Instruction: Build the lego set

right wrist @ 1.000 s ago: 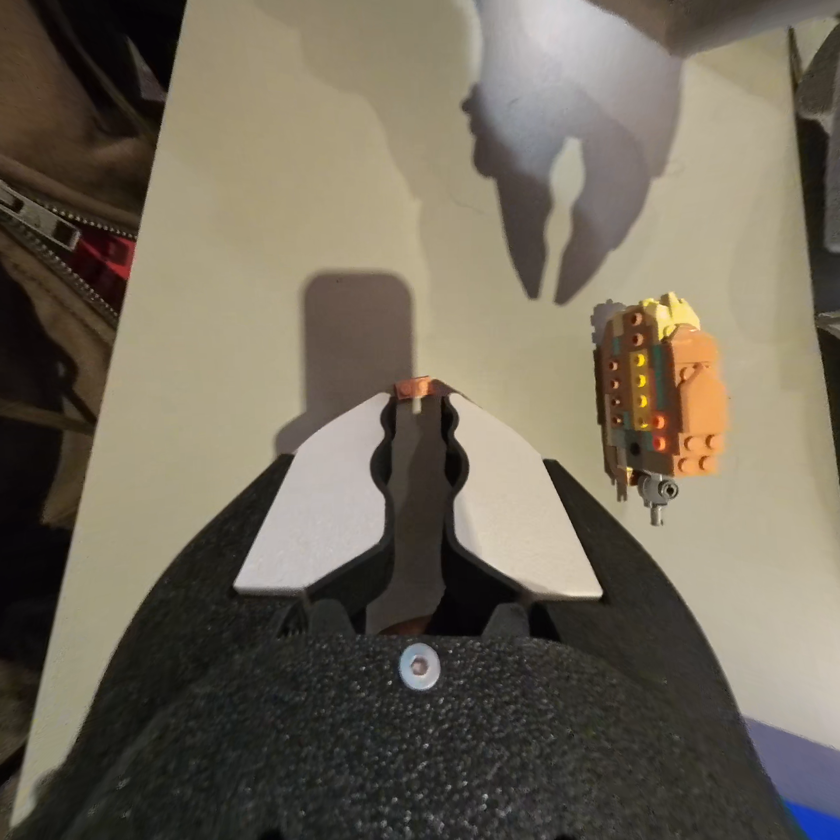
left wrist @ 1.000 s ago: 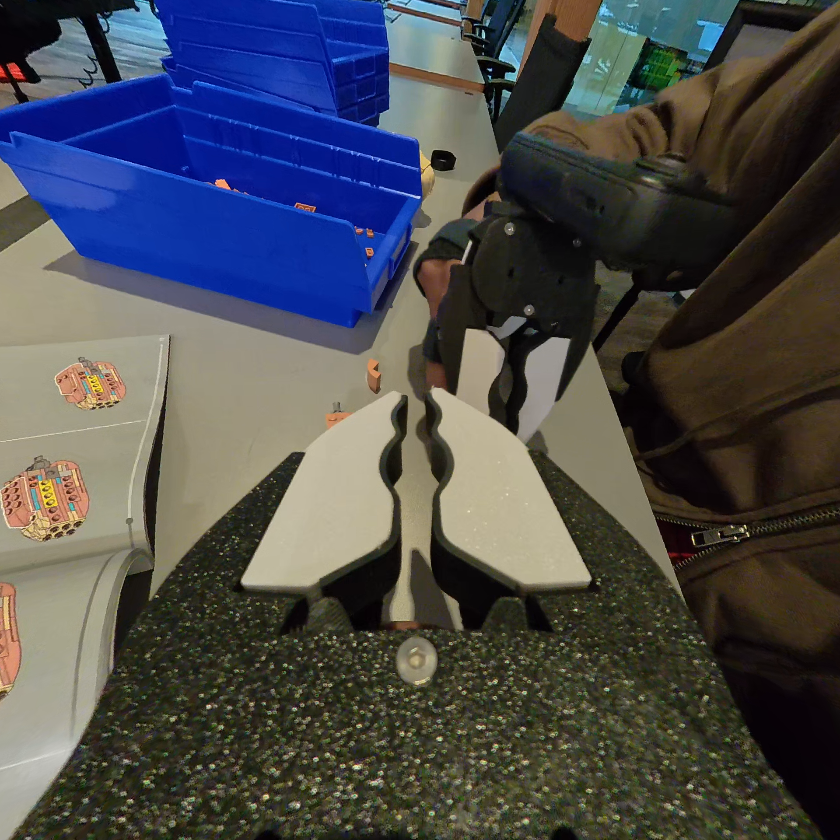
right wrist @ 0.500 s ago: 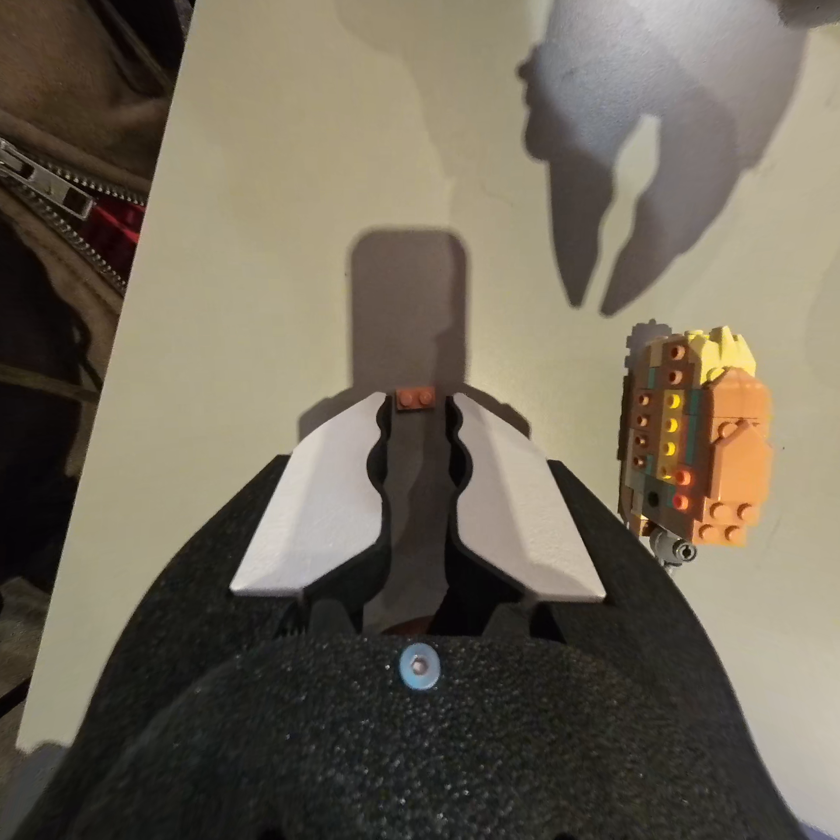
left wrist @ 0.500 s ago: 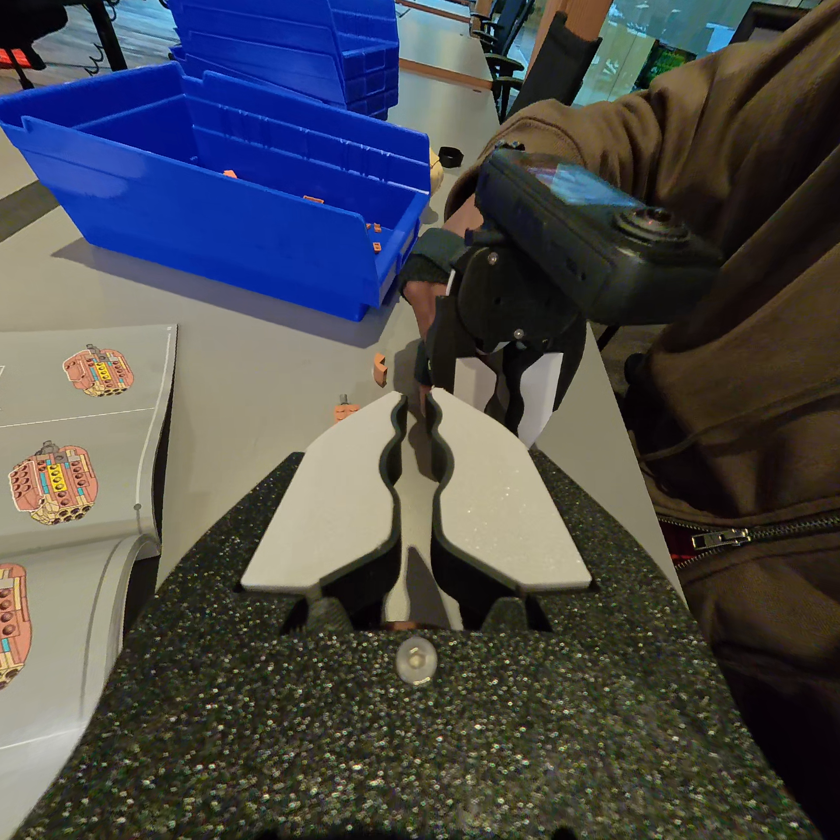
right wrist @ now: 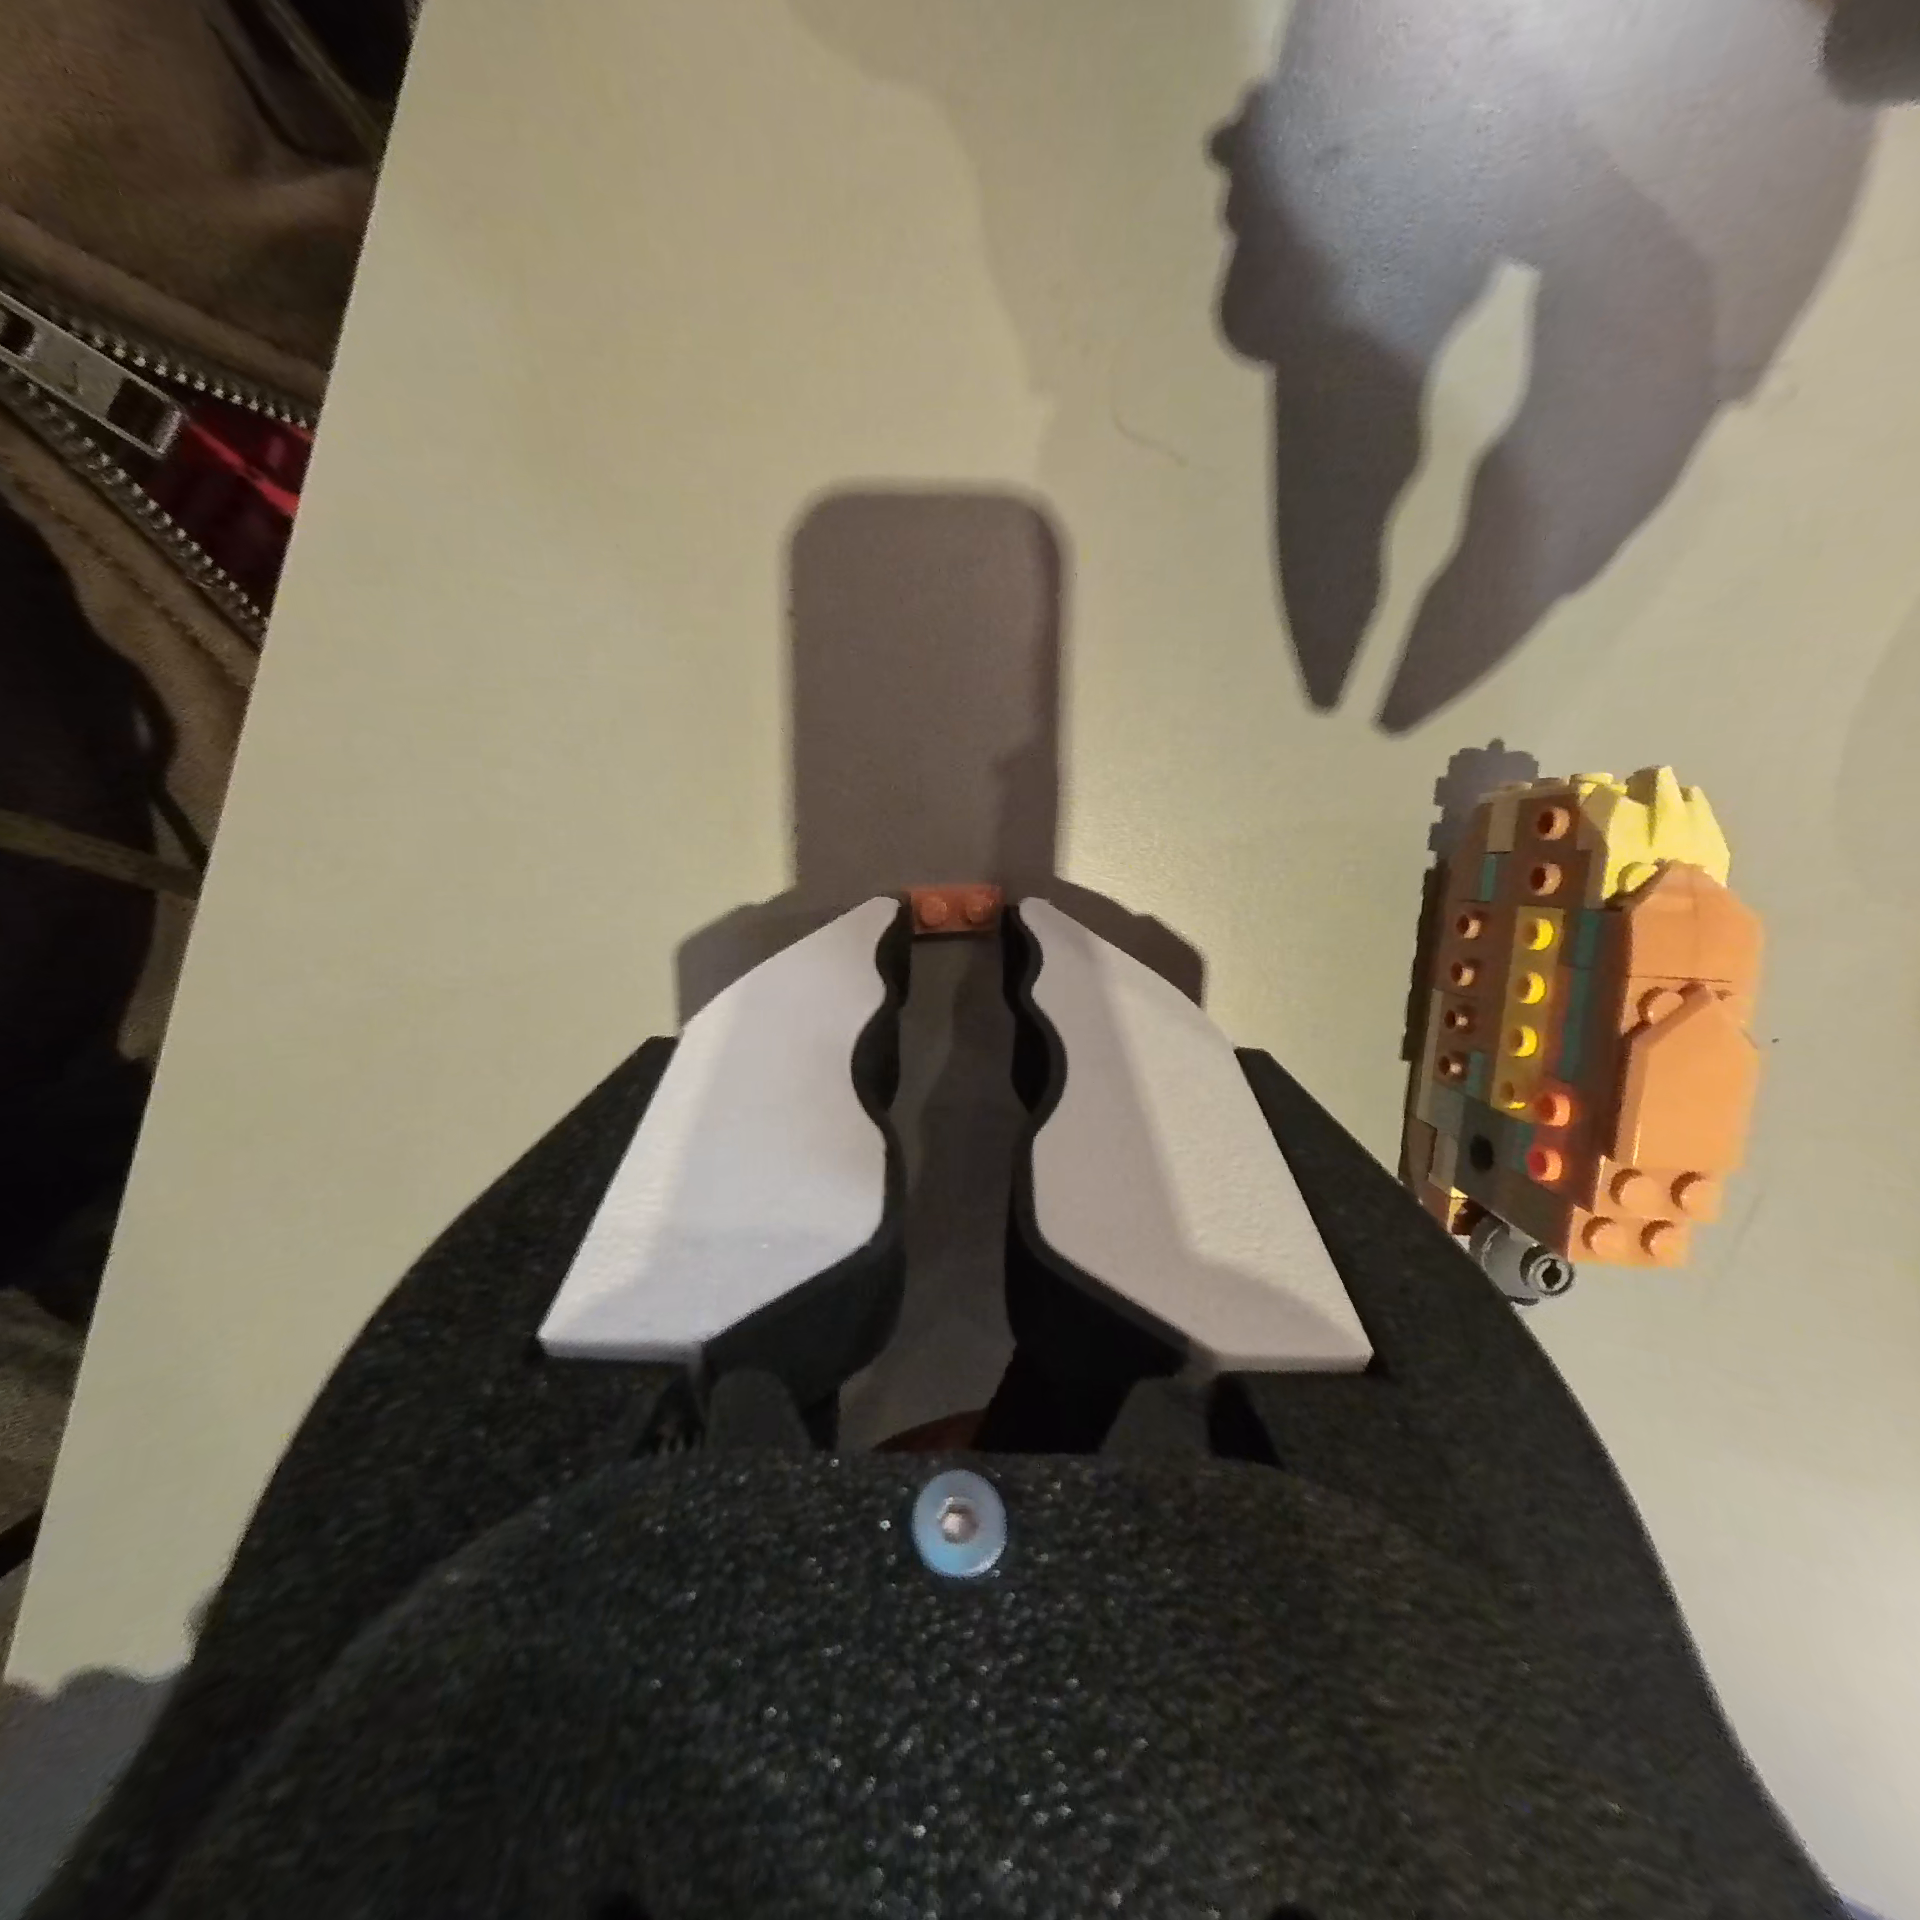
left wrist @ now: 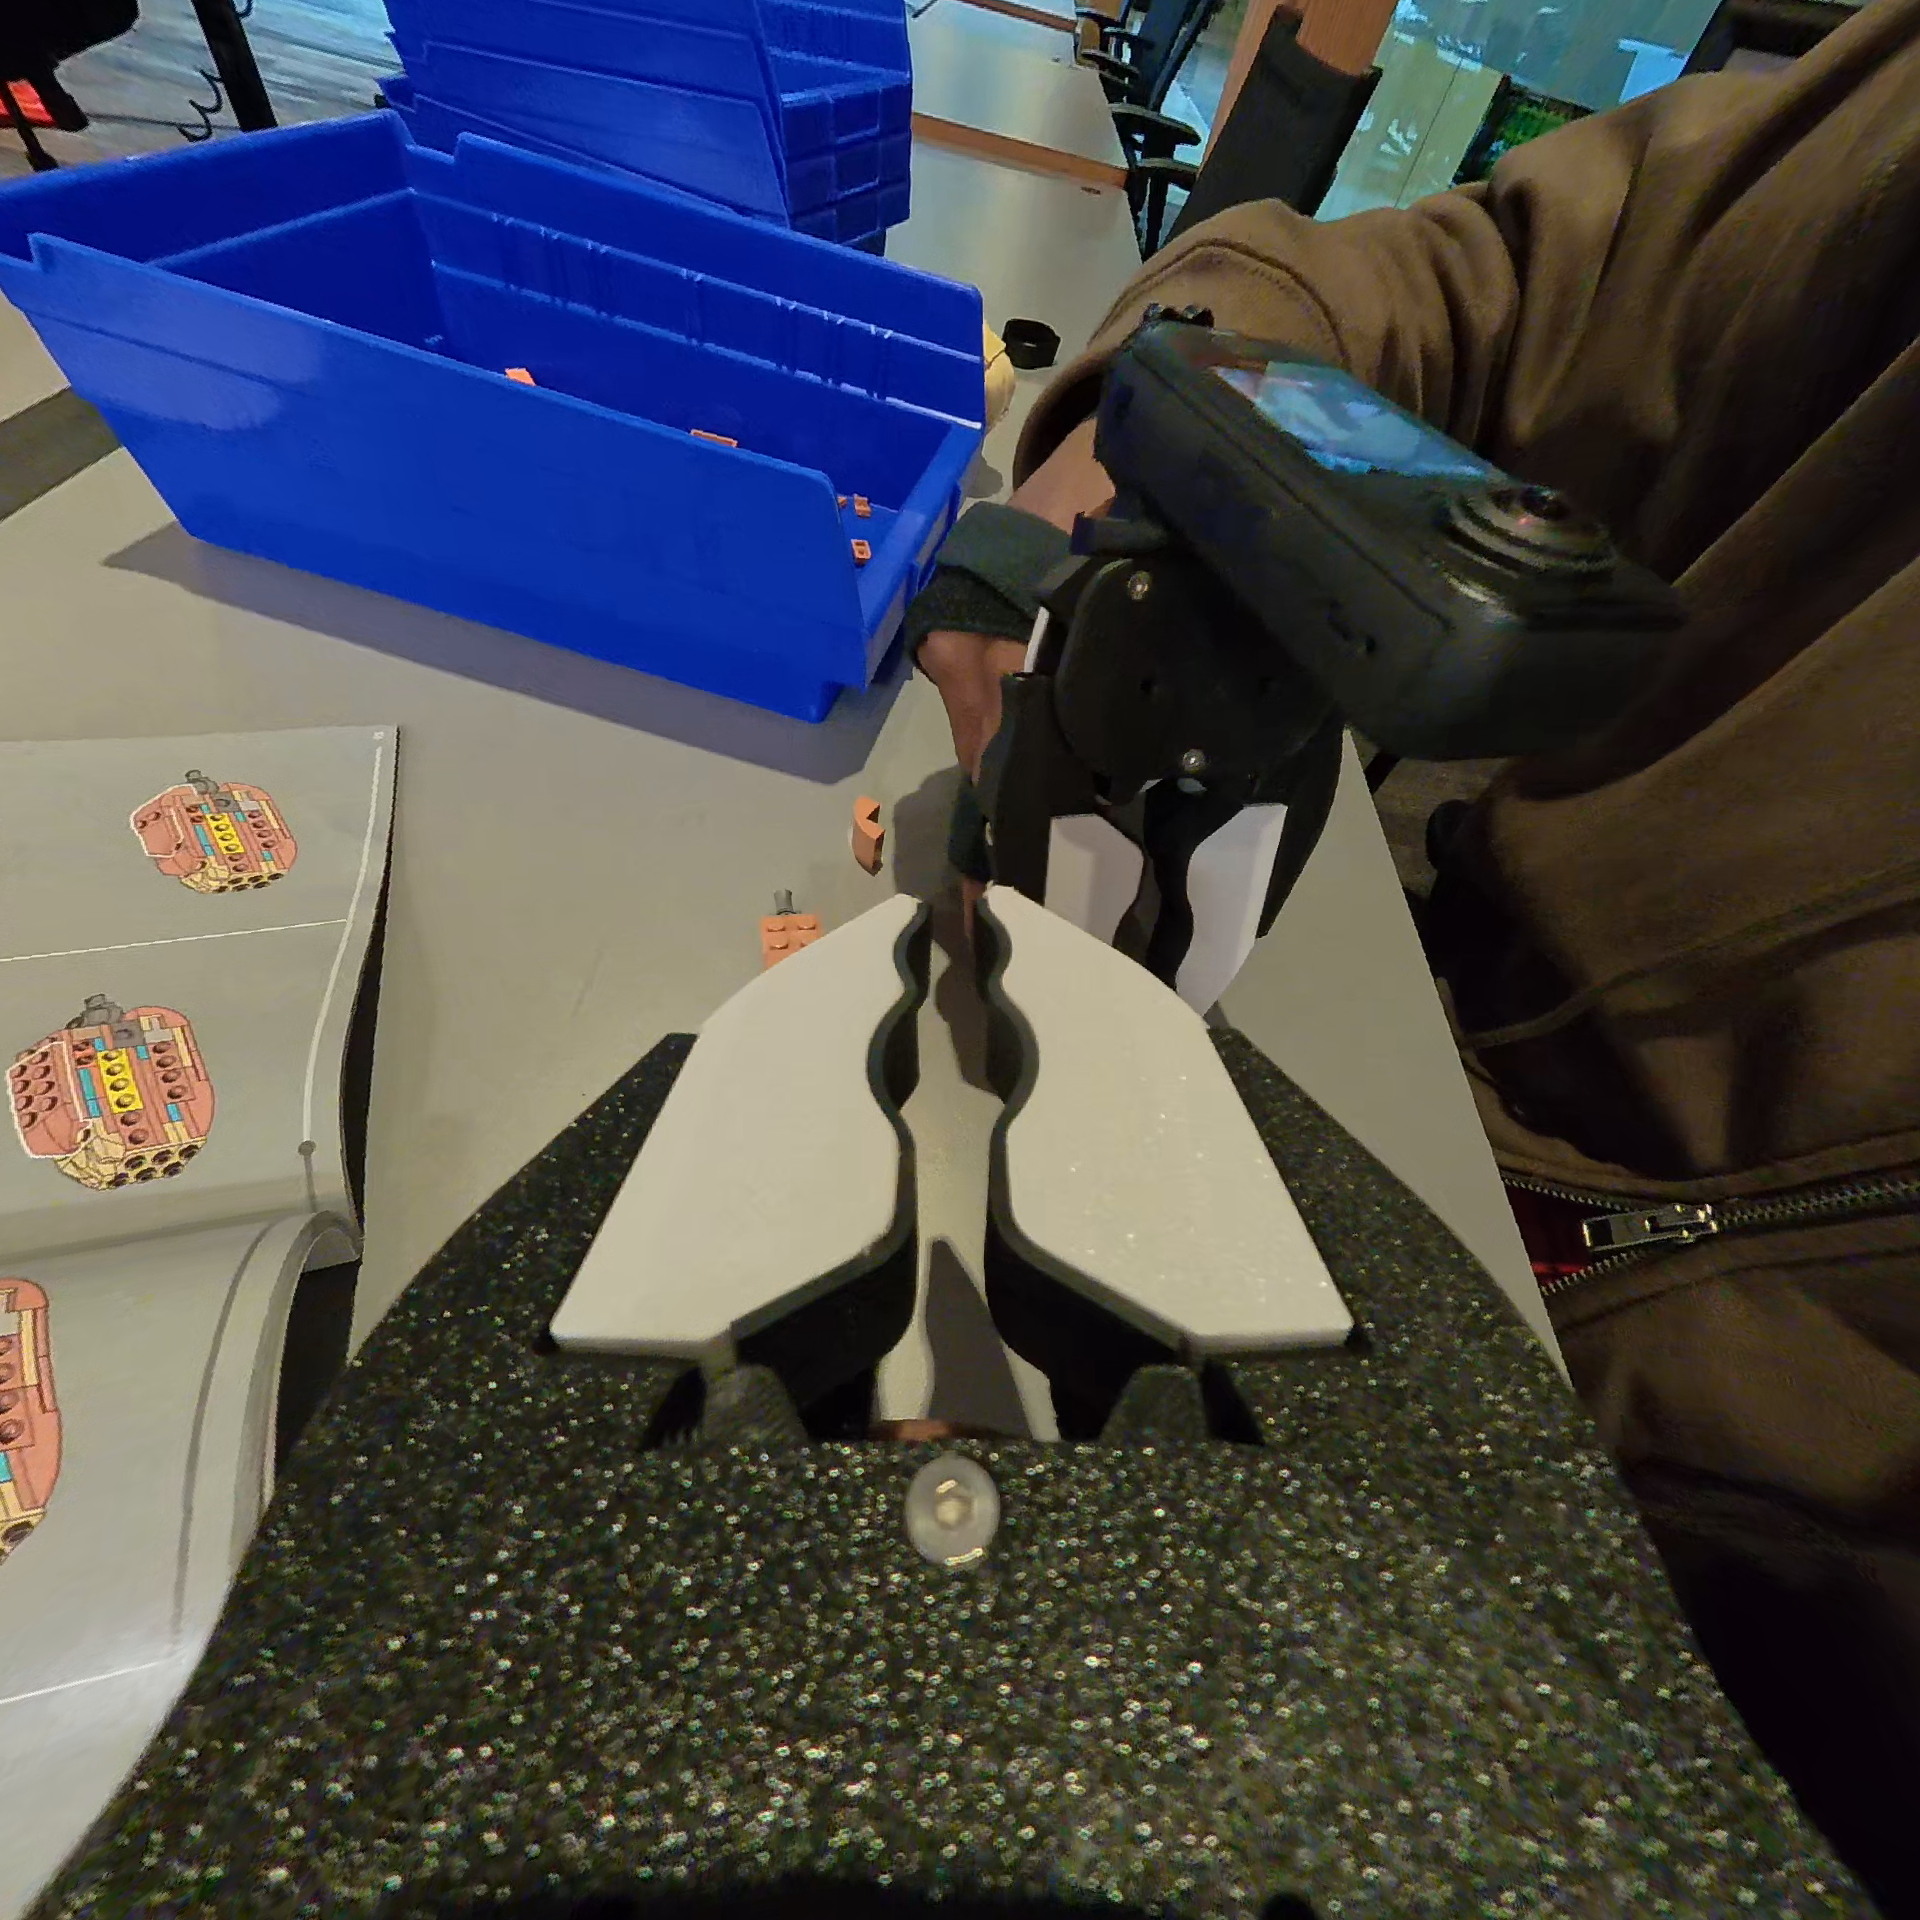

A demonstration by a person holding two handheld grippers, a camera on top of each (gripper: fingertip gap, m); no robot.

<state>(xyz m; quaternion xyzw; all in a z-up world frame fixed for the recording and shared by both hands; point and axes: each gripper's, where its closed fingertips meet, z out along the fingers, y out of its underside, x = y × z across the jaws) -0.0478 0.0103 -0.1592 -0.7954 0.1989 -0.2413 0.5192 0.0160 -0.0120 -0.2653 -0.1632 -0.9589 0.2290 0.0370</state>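
Above the table (right wrist: 623,520), right tongs (right wrist: 956,914) tip-down, pinching a brown plate (right wrist: 956,911).

Beyond the left gripper's (left wrist: 954,914) nearly closed jaws, the right gripper's (left wrist: 1164,935) fingertips drop behind the left one's right finger, so its grip cannot be read in that view. A small orange piece (left wrist: 790,928) just left of the jaw tips is partly covered by the left finger. The booklet (left wrist: 156,1039), far left of the jaws, is cut by the picture's edge. Bits in the blue bin (left wrist: 499,488) are too small to tell. In the right wrist view, the brown plate's (right wrist: 956,912) underside is hidden between the jaw tips, and the model's (right wrist: 1590,1029) far side cannot be seen.
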